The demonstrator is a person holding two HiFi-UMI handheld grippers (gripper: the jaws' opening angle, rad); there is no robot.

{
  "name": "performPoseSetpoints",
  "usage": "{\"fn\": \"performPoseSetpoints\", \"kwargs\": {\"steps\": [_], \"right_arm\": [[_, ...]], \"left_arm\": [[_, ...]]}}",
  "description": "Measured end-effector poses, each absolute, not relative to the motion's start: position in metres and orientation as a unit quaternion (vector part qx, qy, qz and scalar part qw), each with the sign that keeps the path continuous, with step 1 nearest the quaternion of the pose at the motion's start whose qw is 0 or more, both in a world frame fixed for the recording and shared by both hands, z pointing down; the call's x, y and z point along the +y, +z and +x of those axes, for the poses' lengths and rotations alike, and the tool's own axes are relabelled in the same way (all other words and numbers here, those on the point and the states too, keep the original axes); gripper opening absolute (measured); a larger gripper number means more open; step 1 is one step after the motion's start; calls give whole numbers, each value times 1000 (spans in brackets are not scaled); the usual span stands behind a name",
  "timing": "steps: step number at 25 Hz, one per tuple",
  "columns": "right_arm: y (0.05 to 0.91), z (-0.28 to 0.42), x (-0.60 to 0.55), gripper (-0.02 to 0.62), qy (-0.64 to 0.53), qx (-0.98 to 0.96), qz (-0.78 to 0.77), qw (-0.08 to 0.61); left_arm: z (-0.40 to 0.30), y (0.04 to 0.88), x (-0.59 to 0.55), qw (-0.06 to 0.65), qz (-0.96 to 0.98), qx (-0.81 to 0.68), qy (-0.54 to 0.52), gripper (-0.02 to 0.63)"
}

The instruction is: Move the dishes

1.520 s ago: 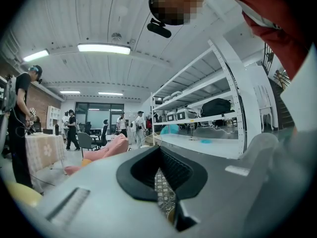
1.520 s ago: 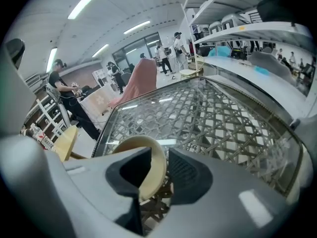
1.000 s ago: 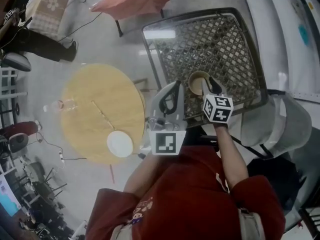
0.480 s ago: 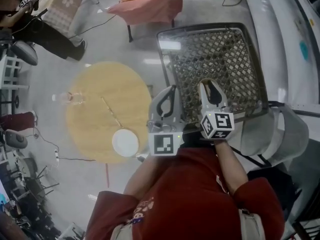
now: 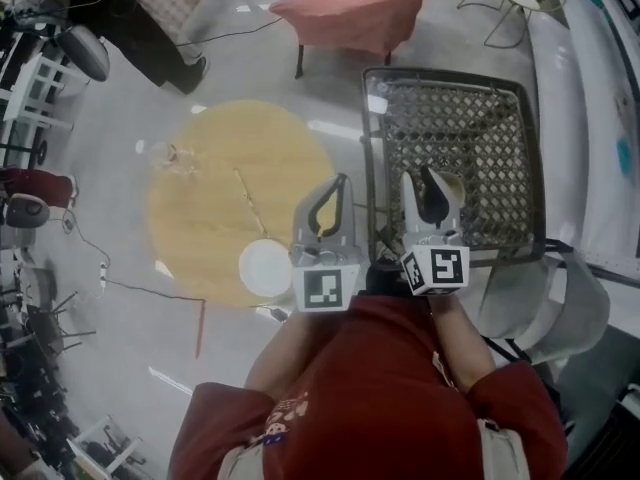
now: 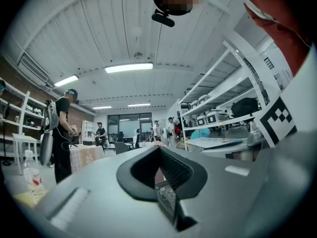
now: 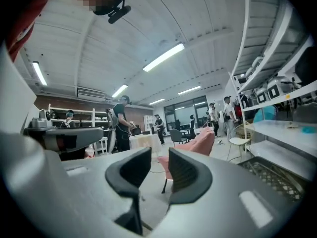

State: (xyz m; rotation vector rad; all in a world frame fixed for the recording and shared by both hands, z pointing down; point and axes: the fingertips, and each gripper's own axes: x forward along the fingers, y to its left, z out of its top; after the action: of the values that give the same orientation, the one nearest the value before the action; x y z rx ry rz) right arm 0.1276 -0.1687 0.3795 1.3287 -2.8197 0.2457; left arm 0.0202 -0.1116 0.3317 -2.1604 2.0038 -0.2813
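A white plate point(image 5: 265, 266) lies on the near edge of a round wooden table point(image 5: 215, 228), left of my left gripper point(image 5: 342, 180). That gripper is held level, its jaws together with nothing in them point(image 6: 158, 172). My right gripper point(image 5: 430, 176) hovers over the near edge of a black metal mesh top point(image 5: 450, 118). Its jaws stand a little apart with only the room showing between them point(image 7: 159, 165). No cup or bowl shows on the mesh.
A thin stick point(image 5: 250, 203) and a clear bottle point(image 5: 172, 155) lie on the wooden table. A pink armchair point(image 5: 365, 3) stands beyond it. White shelving point(image 5: 590, 118) runs along the right. People point(image 6: 62, 128) stand farther off.
A brown cup sat on the mesh beside my right gripper a second ago; it no longer shows. Both grippers have drawn back toward the near edge, and the view has shifted.
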Motion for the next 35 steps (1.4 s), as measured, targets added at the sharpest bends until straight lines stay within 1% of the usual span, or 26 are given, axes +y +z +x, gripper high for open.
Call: {"fn": "performPoseSetpoints", "kwargs": {"steps": [5, 8, 10, 12, 18, 22, 24, 27, 30, 35], "right_arm": [[378, 86, -150, 95, 80, -922, 378, 8], [379, 59, -138, 95, 80, -935, 346, 11], [380, 40, -129, 95, 80, -942, 324, 15], [381, 21, -119, 95, 78, -950, 303, 19], [386, -32, -83, 95, 76, -969, 233, 34], [389, -66, -51, 95, 73, -979, 183, 44], [392, -80, -38, 95, 73, -983, 161, 50], [397, -97, -24, 95, 74, -987, 132, 60], [403, -112, -12, 95, 76, -989, 108, 72], [413, -129, 9, 95, 74, -989, 86, 92]], "left_arm": [[-21, 329, -82, 82, -683, 722, -74, 6], [-47, 334, -60, 57, -651, 755, -56, 6], [-64, 334, -46, 69, -635, 766, -66, 6], [-80, 337, -31, 60, -616, 784, -57, 6], [-114, 344, 12, 77, -580, 802, -125, 6], [-140, 348, 44, 62, -542, 830, -115, 6], [-151, 350, 58, 51, -523, 844, -106, 6], [-164, 353, 75, 51, -504, 853, -129, 6], [-174, 361, 91, 40, -483, 866, -125, 6], [-187, 382, 115, 3, -462, 879, -122, 6]]}}
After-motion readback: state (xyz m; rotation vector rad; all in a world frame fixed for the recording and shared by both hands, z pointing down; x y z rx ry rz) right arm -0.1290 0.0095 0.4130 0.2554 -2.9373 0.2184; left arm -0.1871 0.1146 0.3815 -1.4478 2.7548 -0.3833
